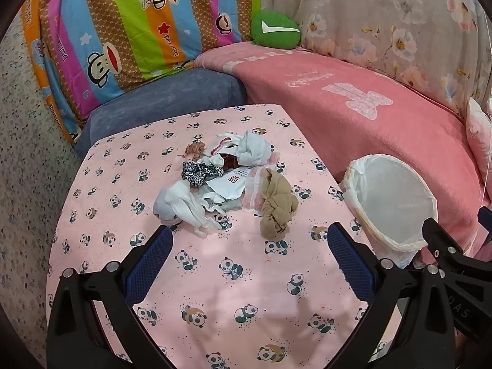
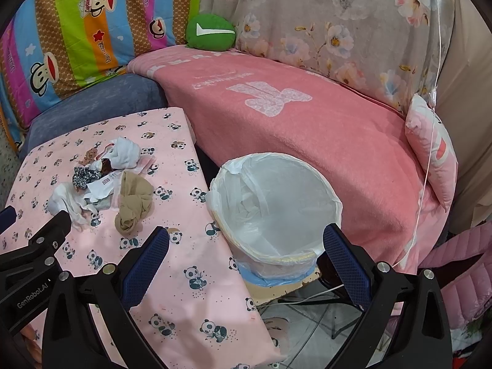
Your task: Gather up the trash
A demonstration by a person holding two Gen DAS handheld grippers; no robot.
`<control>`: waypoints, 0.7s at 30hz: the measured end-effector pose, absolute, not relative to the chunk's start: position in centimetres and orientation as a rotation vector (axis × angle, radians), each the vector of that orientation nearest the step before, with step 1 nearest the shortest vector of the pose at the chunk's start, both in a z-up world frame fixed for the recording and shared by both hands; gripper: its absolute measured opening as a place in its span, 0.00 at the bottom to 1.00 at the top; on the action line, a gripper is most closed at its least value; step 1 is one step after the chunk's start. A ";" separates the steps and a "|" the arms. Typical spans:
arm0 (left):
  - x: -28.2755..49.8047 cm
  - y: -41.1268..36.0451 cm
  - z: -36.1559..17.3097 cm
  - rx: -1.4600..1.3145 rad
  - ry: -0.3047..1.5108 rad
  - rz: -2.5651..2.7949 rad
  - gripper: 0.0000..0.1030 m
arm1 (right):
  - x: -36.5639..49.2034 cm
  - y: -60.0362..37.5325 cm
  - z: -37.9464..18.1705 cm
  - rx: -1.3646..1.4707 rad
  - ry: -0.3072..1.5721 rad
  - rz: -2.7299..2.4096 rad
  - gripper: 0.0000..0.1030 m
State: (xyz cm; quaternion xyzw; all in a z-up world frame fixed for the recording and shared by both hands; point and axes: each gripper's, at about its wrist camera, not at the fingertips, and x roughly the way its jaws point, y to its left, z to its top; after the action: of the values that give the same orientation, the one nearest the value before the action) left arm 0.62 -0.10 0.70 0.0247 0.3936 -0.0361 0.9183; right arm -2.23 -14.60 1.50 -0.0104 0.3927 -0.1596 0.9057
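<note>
Background: a sofa draped in a pink fleece blanket (image 2: 307, 141), backed by a grey floral sheet (image 2: 338, 27) and a rainbow-striped cartoon-monkey quilt (image 1: 129, 30), with a round green plush cushion (image 1: 275, 28) in the corner where they meet. Foreground: a table covered by a pink panda-print cloth (image 1: 215, 276), standing just beside the blanket-covered seat. Off the table's right edge stands a round bin lined with a translucent white plastic bag (image 2: 276, 209); the visible part of the liner holds nothing.

Trash: a loose heap lies near the middle of the cloth, well apart from the bin. Its parts, by size, are a knotted tan stocking (image 1: 278, 206) at the right of the heap, nearest the bin; a crumpled white cloth bundle (image 1: 184, 207) at the front left; a second white bundle (image 1: 253, 150) at the back; a white printed paper wrapper with red marks (image 1: 229, 184) in the centre; a black-and-white patterned scrap (image 1: 200, 173); and a small brown crumpled piece (image 1: 195, 149) at the rear left.

Tools: the left gripper (image 1: 249, 247) hovers over the cloth in front of the heap, blue-padded fingers spread wide, grasping nothing. The right gripper (image 2: 246, 250) is likewise spread and empty, aimed at the near rim of the bin.
</note>
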 end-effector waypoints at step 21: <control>0.2 0.3 0.7 0.037 0.804 -0.094 0.93 | -2.9 -14.5 2.2 -0.030 0.802 -0.344 0.95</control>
State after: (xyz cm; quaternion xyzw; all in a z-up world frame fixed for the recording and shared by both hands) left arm 0.17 0.25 0.70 0.0179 0.3912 -0.0458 0.9190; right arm -2.92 -14.46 2.18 -0.0146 0.3882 -0.1667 0.9063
